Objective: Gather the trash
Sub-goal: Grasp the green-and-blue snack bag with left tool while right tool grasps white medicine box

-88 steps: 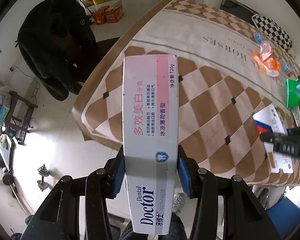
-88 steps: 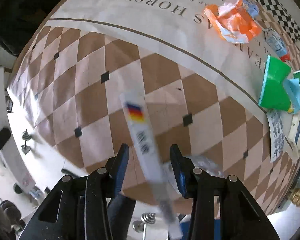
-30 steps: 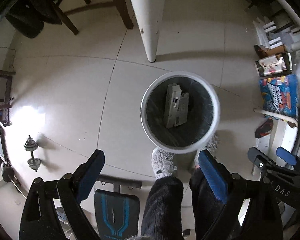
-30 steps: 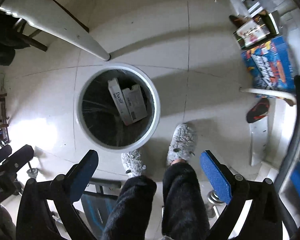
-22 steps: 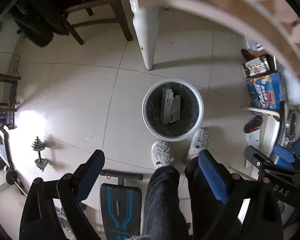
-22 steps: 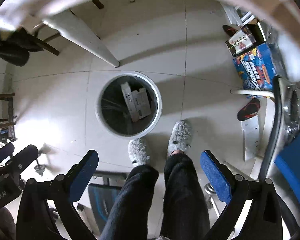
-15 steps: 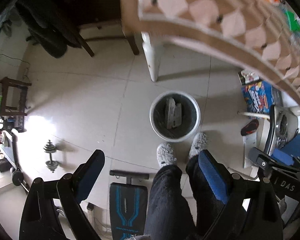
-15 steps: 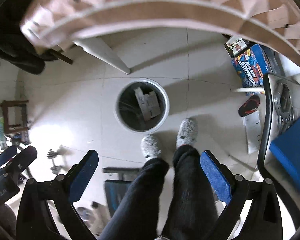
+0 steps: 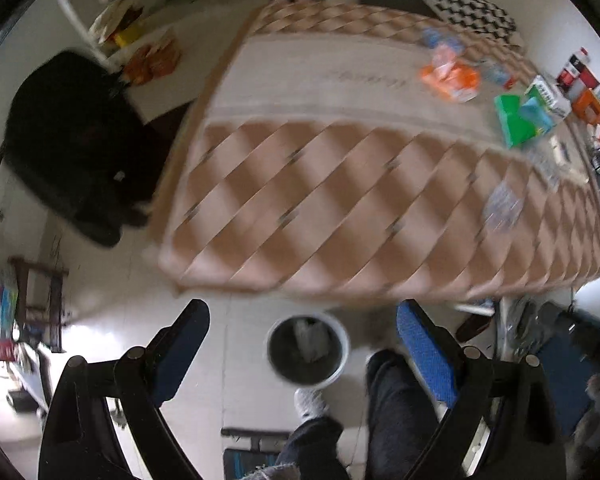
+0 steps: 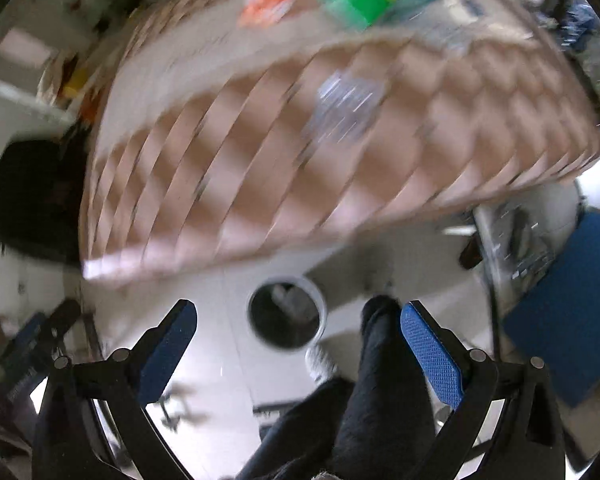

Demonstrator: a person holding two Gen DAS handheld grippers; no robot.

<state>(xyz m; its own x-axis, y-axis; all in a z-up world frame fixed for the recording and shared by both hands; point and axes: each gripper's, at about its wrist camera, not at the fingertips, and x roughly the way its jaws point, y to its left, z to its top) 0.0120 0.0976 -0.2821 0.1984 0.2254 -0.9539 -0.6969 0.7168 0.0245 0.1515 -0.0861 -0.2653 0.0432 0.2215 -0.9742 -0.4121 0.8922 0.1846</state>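
The trash left to collect lay on the table (image 9: 340, 184), all toward its far right part as seen from the left wrist view. Nearest the table's front edge was a clear crumpled wrapper (image 9: 502, 204), blurred in both views; in the right wrist view the same wrapper (image 10: 346, 106) sat almost straight ahead, above the gap between the jaws. Farther back from that edge lay a green packet (image 9: 520, 118), and beyond it an orange wrapper (image 9: 450, 74), with smaller blurred pieces near them that could not be told apart. The wrapper's long axis could not be read through the blur.

Measured from the table, the bin (image 9: 307, 350) stood on the floor just below the front edge, with pale boxes already lying inside it, and the person's legs beside it.

The left gripper (image 9: 302, 344) hung below and short of the table edge, its blue-padded jaws spread wide and holding nothing. The right gripper (image 10: 298, 344) was likewise spread wide and empty, also over the floor near the bin.

As a judgement, the clear wrapper was the closest next piece, and the right gripper looked better lined up with it: up and forward from its jaws, while from the left gripper it lay well off to the right. Either one had to rise over the table edge first.
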